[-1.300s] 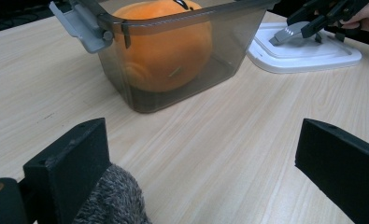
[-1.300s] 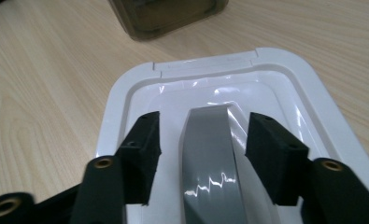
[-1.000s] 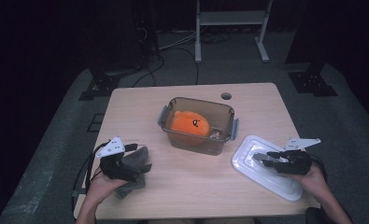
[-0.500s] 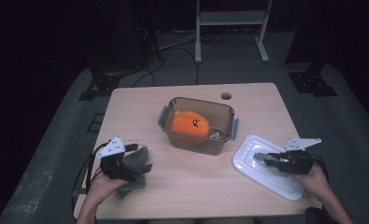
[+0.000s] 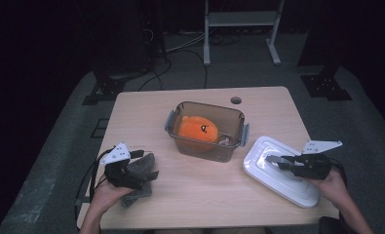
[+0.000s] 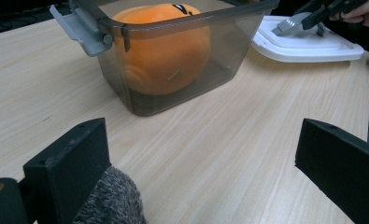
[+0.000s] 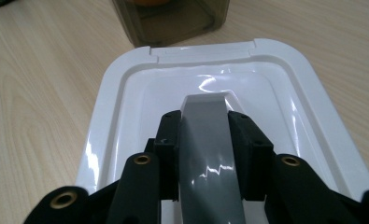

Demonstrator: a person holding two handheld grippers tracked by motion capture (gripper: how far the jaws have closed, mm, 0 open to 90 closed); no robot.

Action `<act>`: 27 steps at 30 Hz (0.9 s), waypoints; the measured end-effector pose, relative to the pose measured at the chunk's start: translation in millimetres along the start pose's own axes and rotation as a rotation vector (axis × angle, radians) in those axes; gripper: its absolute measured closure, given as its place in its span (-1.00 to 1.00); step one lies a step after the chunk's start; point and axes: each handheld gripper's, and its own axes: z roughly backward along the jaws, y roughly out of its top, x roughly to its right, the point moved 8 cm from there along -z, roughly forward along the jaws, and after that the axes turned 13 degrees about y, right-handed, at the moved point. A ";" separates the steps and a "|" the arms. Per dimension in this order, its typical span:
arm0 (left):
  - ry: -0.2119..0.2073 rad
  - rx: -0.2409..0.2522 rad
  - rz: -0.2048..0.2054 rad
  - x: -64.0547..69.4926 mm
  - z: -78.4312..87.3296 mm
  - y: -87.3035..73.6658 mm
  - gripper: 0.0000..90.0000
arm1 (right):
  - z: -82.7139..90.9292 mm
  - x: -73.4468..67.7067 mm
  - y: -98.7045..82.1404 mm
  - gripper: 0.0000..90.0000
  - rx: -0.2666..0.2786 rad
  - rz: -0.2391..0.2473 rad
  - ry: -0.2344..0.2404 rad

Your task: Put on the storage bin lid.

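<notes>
The right tongs [image 7: 204, 126] have just been closing, and their jaws now press on both sides of the grey handle [image 7: 209, 140] that stands up from the white lid [image 5: 278, 169]. Over the same interval the right hand [image 5: 332, 183] shifted only slightly above the lid.

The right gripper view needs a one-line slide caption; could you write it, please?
Right gripper shut on a grey handle above the white lid, tub beyond.
</notes>
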 end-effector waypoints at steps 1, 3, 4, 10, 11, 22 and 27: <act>0.000 0.001 0.002 0.0 0.1 0.1 -0.95 | 0.8 -0.3 0.9 0.45 0.001 0.000 0.001; 0.000 0.002 0.004 -0.3 0.2 0.1 -0.95 | 2.6 -1.4 3.5 0.45 0.003 0.003 0.003; -0.001 -0.001 0.004 -0.4 0.1 -0.3 -0.95 | 3.5 -2.1 4.7 0.45 0.004 0.006 0.005; -0.001 -0.001 0.003 -0.2 -0.1 -0.5 -0.95 | 10.9 -6.2 12.0 0.45 0.008 0.024 0.001; -0.001 -0.001 0.003 -0.1 -0.1 -0.4 -0.95 | 12.5 -6.9 13.4 0.45 0.008 0.028 0.002; -0.001 -0.003 0.004 0.0 -0.5 -0.5 -0.95 | 35.6 -15.3 32.9 0.45 0.040 0.052 -0.003; -0.001 -0.005 0.003 -0.8 -0.3 -1.0 -0.95 | 43.8 -17.9 41.7 0.45 0.037 0.061 -0.004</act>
